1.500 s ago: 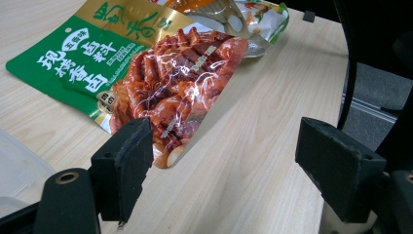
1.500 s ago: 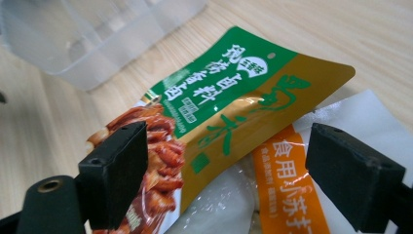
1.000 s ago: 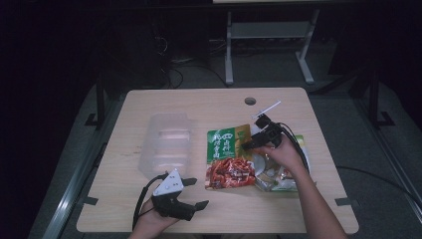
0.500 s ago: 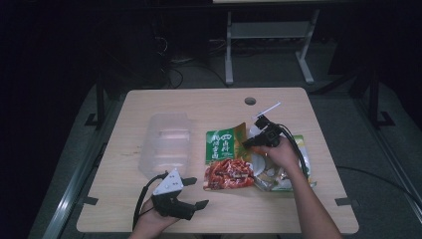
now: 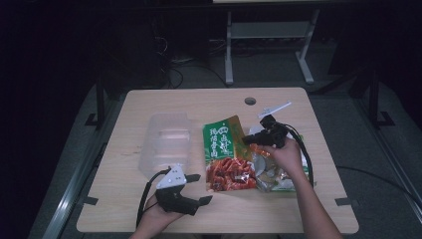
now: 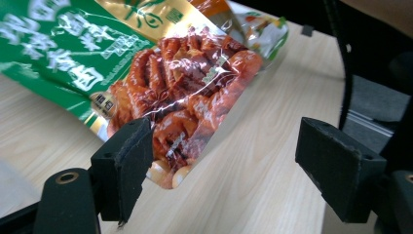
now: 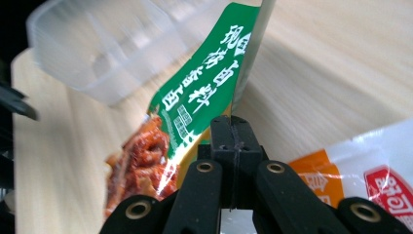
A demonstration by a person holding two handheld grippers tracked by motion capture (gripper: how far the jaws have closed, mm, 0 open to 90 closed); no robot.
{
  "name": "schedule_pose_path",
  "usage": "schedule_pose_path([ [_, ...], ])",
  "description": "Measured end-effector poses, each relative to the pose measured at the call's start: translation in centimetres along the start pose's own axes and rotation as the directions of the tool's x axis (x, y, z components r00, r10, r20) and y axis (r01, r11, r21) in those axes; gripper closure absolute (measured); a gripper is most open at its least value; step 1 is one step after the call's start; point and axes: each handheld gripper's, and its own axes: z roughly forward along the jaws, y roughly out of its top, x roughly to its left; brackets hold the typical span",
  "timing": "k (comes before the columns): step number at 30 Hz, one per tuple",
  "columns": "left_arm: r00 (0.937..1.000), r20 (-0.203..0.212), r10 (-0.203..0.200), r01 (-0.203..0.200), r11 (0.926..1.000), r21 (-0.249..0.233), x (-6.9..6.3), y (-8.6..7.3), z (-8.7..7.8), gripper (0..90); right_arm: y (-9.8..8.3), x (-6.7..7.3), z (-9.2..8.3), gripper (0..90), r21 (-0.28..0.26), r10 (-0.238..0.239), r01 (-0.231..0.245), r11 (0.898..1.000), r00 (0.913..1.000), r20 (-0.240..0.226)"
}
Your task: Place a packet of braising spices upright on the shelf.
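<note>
A green and gold snack packet with red food showing through its window lies mid-table. Its right edge is raised. My right gripper is shut on that edge; in the right gripper view the closed gripper pinches the packet where it stands up from the wood. My left gripper sits near the table's front edge, open, aimed at the packet's lower end. In the left gripper view the packet lies just beyond the wide-apart gripper, with nothing between its fingers.
A clear plastic container stands left of the packet, also seen behind it. A white and orange packet lies under the right hand. The wooden table has a cable hole at the back.
The right gripper has shifted slightly while holding the packet's edge, and that edge now stands a little higher. The left gripper has stayed put.
</note>
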Motion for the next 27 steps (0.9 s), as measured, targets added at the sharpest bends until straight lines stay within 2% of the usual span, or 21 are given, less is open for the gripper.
schedule_pose_path([
  [2,0.9999,-0.009,0.014,-0.014,0.9999,-0.01,0.0,0.7,0.1,21.3,0.1,0.8,-0.8,90.0,-0.028,-0.027,0.027,0.999,0.9996,0.003],
  [7,0.9991,0.024,-0.035,0.036,0.9986,-0.04,0.6,1.7,0.5,23.2,0.0,2.8,-2.6,90.0,-0.076,-0.094,0.095,0.993,0.9954,0.013],
  [11,0.9987,0.013,-0.049,0.05,0.9979,-0.04,0.9,2.1,1.1,23.5,-0.9,3.9,-3.9,90.0,-0.128,-0.129,0.13,0.983,0.9915,0.009],
  [13,0.9974,-0.015,-0.07,0.069,0.9971,-0.032,1.1,2.3,2.2,23.5,-1.6,4.3,-4.4,90.0,-0.146,-0.143,0.144,0.979,0.9896,0.018],
  [15,0.9951,-0.029,-0.095,0.094,0.9952,-0.028,1.3,2.3,2.9,23.4,-2.3,4.5,-4.8,90.0,-0.163,-0.149,0.15,0.975,0.9887,0.019],
  [18,0.9924,-0.054,-0.11,0.11,0.9939,-0.005,1.6,2.2,4.2,23.4,-3.2,4.6,-5.4,90.0,-0.182,-0.162,0.163,0.97,0.9865,0.02],
  [22,0.9855,-0.1,-0.137,0.141,0.9893,0.037,1.9,1.9,5.7,23.5,-4.4,4.5,-6.1,90.0,-0.216,-0.165,0.164,0.963,0.9862,0.013],
  [23,0.9855,-0.1,-0.137,0.141,0.9893,0.037,1.9,1.9,5.7,23.5,-4.6,4.6,-6.2,90.0,-0.214,-0.166,0.166,0.963,0.9859,0.02],
  [26,0.9769,-0.074,-0.201,0.204,0.9776,0.049,2.7,1.7,7.0,23.8,-5.1,4.5,-6.6,90.0,-0.227,-0.166,0.166,0.96,0.9859,0.021],
  [27,0.9767,-0.065,-0.204,0.208,0.9763,0.06,3.0,1.6,7.2,24.3,-5.2,4.4,-6.7,90.0,-0.227,-0.165,0.166,0.96,0.9861,0.022],
])
